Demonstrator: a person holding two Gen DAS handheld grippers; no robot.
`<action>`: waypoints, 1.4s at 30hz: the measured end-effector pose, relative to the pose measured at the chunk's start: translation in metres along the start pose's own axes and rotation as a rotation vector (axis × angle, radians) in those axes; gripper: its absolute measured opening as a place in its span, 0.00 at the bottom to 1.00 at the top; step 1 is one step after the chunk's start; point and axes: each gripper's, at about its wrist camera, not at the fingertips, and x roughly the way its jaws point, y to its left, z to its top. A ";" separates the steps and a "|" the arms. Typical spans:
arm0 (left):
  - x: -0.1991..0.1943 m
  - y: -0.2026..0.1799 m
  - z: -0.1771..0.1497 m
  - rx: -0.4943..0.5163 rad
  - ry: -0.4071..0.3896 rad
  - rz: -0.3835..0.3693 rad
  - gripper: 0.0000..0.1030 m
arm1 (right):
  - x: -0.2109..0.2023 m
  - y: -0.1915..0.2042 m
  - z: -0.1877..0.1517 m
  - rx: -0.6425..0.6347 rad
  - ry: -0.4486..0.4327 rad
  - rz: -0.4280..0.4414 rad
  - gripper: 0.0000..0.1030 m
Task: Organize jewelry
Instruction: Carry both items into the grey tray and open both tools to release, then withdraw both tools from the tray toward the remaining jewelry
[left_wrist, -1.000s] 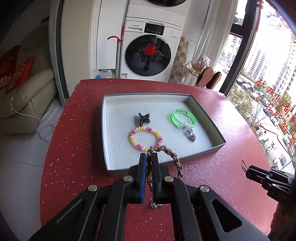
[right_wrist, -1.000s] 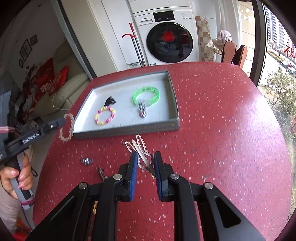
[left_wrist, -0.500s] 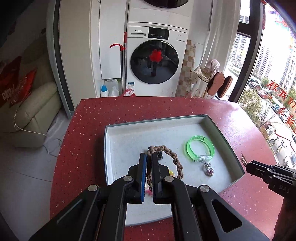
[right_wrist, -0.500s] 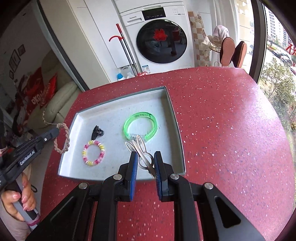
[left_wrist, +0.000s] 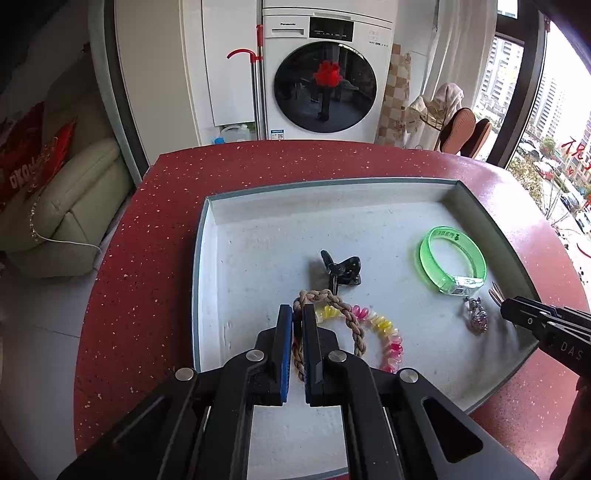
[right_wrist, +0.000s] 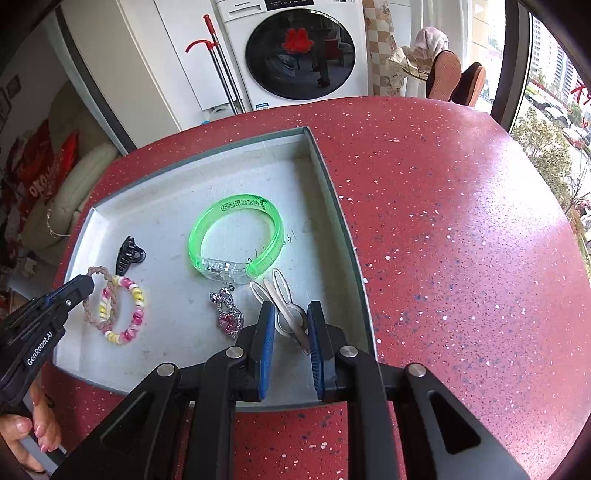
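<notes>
The left tool (left_wrist: 297, 325) pinches a tan braided rope bracelet (left_wrist: 334, 301), its loop hanging over a pink-and-yellow beaded bracelet (left_wrist: 384, 328) just ahead in the shallow grey tray (left_wrist: 207, 258). Beyond lies a black hair clip (left_wrist: 341, 271). The right tool (right_wrist: 290, 321) grips a white rabbit-eared metal clip (right_wrist: 280, 295) — just past it a translucent green bangle (right_wrist: 236, 240), to its left a pink heart pendant (right_wrist: 229, 319). Both hang over the tray on the red speckled tabletop (right_wrist: 461, 221).
</notes>
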 end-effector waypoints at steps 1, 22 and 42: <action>0.001 -0.001 -0.001 0.004 0.001 0.007 0.22 | 0.001 0.002 -0.001 -0.007 0.000 -0.006 0.19; 0.004 -0.011 -0.008 0.042 0.003 0.071 0.22 | -0.024 0.007 -0.003 -0.003 -0.063 0.052 0.53; -0.051 -0.016 -0.003 0.010 -0.139 0.106 0.22 | -0.056 0.010 -0.013 -0.011 -0.112 0.066 0.57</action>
